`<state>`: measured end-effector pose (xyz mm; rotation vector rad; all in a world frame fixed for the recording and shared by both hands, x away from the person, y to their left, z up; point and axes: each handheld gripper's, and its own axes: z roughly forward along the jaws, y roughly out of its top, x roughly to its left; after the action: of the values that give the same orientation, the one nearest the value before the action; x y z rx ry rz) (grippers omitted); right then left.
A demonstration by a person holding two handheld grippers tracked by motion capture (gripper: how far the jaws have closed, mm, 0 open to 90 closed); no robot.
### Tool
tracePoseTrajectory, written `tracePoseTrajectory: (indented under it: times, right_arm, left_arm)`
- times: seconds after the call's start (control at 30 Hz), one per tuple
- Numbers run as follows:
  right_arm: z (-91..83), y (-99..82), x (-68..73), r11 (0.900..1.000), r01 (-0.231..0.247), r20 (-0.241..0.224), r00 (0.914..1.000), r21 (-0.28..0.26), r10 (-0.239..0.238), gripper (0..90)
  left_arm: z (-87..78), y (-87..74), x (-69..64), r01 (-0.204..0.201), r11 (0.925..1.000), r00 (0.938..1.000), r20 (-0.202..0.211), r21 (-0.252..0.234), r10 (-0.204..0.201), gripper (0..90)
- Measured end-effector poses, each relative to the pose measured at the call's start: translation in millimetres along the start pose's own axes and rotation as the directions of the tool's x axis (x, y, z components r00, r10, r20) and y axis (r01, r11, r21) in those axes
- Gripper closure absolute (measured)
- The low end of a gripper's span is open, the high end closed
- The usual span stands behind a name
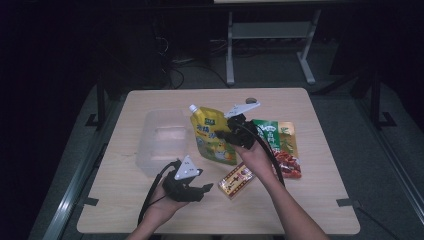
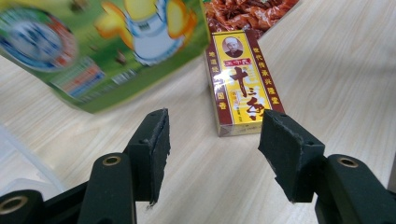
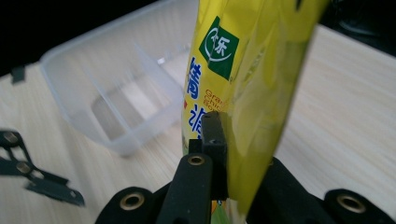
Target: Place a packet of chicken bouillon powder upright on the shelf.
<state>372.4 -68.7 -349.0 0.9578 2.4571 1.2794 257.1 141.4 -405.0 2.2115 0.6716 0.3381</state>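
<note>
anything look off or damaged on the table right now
Nothing spilled or torn. The yellow pouch is off the table only because the right gripper pinches it. The small box lies flat and intact beside the clear tub.

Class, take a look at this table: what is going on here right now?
A person at a wooden table works a gripper in each hand. The right gripper is shut on a yellow spouted pouch, pinching its edge between the jaws, with a clear plastic tub beyond it. The left gripper is open and holds nothing, pointing at a small yellow and red box. A green and red snack packet lies flat to the right.
</note>
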Motion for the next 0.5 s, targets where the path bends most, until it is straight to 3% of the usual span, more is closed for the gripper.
tracePoseTrajectory:
  times: [0.1,0.27,0.5]
  right_arm:
    - [-5.8,9.4,6.1,0.9996,-0.006,-0.022,0.9998,-0.027,0.006,89.8]
    - [-8.3,27.9,22.5,0.9980,0.027,-0.038,0.9988,-0.057,-0.030,89.8]
    - [3.9,53.0,40.3,0.9941,0.067,-0.065,0.9952,-0.086,-0.072,89.8]
  left_arm:
    - [0.5,-2.6,-2.3,-0.006,1.0000,1.0000,0.002,0.000,0.006,41.0]
    - [0.4,-7.5,-5.1,0.001,1.0000,1.0000,0.008,0.006,-0.002,39.4]
    - [-4.3,-12.9,-4.7,0.011,0.9998,0.9999,0.004,0.015,-0.011,37.4]
